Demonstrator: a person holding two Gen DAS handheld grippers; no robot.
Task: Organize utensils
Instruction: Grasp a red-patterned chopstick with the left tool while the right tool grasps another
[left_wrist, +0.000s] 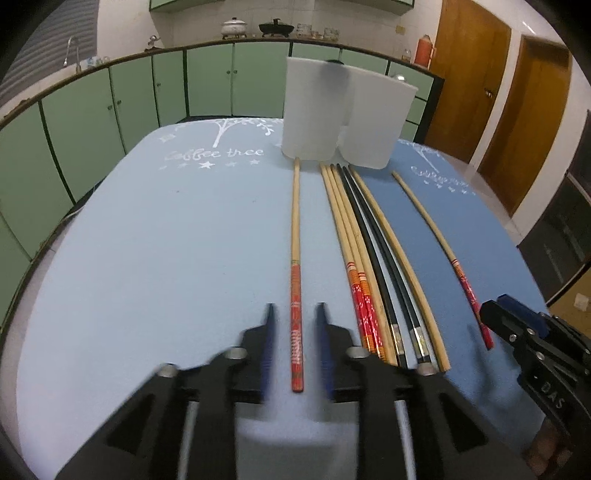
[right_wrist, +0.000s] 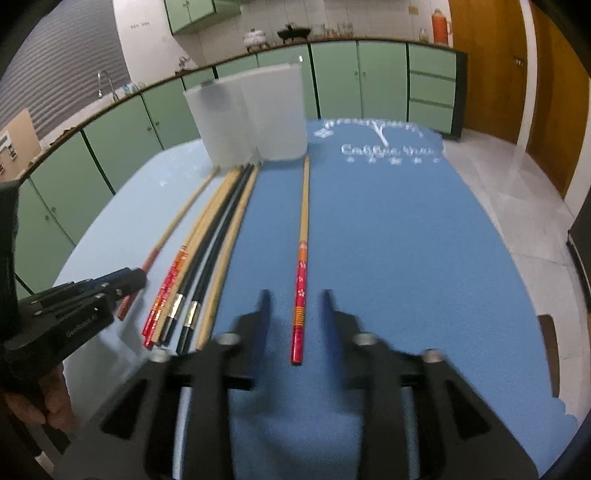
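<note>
Both claws are parked low over the surface, which is covered by a light blue mat (left_wrist: 155, 240) and a darker blue mat (right_wrist: 388, 240) side by side. The left claw (left_wrist: 296, 317) is spread moderately, with a lone bamboo chopstick with a red patterned end (left_wrist: 295, 258) running straight up the middle of the left view between its fingers, not gripped. Same deal on the other side: the right claw (right_wrist: 293, 306) is spread about as far, straddling another red-ended bamboo chopstick (right_wrist: 303, 240) in the centre of the right view, fingers not touching it.

Between those two lies a tight bundle of chopsticks (left_wrist: 369, 258): several red-ended bamboo ones, two black ones with silver bands, and a plain bamboo one.

At the top centre of both views stand two frosted white plastic cups (left_wrist: 314, 110), touching each other, just past the chopstick tips.
</note>
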